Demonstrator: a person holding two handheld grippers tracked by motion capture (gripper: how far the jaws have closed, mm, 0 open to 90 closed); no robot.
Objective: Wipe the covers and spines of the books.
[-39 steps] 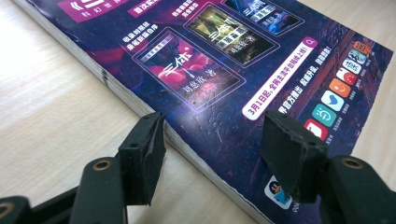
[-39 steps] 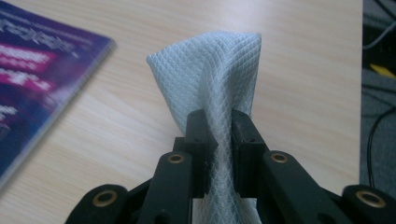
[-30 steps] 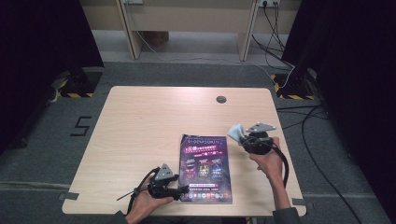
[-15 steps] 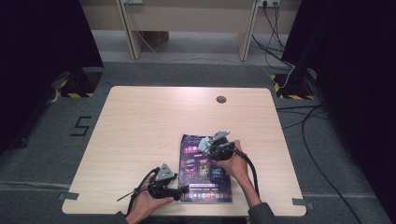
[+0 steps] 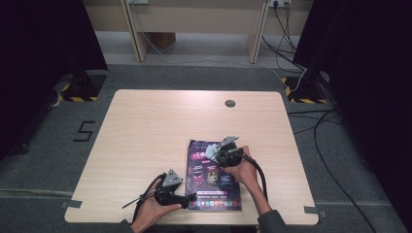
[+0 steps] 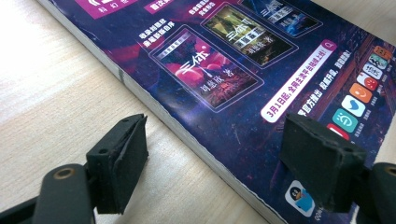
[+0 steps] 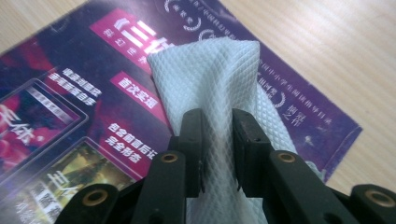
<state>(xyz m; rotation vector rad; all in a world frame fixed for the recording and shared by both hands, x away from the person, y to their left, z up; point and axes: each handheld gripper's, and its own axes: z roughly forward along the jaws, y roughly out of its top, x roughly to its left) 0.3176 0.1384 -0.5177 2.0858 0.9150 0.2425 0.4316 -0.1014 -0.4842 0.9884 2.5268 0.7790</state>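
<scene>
Pinching a white textured wipe [image 7: 219,88], right claw [image 5: 219,151] rests over the upper part of the purple magazine [image 5: 214,177] lying flat on the tabletop [image 5: 145,131]. Left claw [image 6: 224,158] has just been opening; jaws spread, straddling the magazine's near-left edge, unclamped.
</scene>
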